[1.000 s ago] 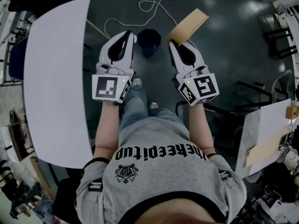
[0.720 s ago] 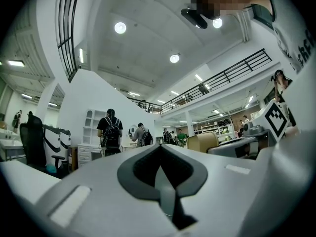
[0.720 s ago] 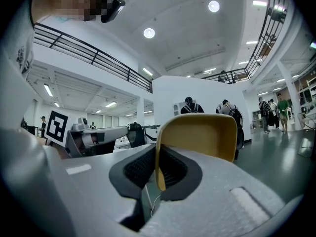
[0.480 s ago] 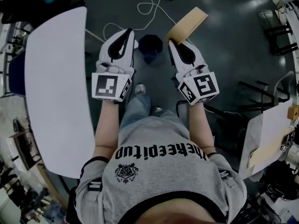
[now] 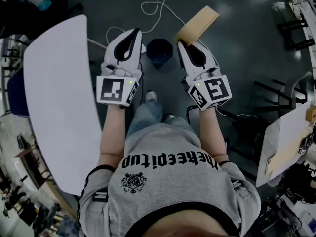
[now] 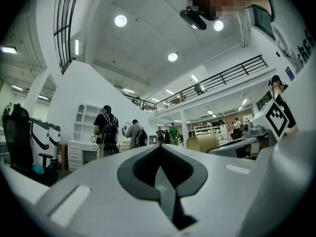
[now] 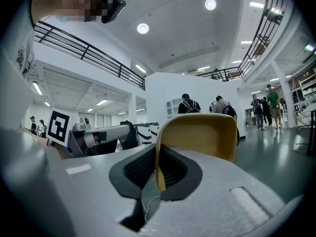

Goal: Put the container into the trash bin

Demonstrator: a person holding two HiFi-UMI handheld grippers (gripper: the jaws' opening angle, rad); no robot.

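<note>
**Claw on the right holds the container, bin not yet under it**

Right claw is clamped on one thin wall of the tan, shallow moulded container. In the right gripper view the pads of this claw pinch that rim edge-on, and the container stands up past the tips. In the head view it sticks out forward and to my right, in the air above the dark floor. The dark, faceted trash bin stands on the floor between the two claws, just left of the held piece. The left claw has its jaws together on nothing, which the left gripper view confirms.

To do this step well, I judge the container should go left and forward until its free end hangs over the bin's mouth. Then I would lower it before letting the jaws part. The hold is on an edge only, so a quick swing could twist it loose. The left claw should stay wide of the rim.

Both gripper views look up at ceiling and hall, so neither shows the bin. Its mouth is too dark to tell whether it is open or lined. A white curved surface is cut off at the left, and a white cable lies beyond the bin.
</note>
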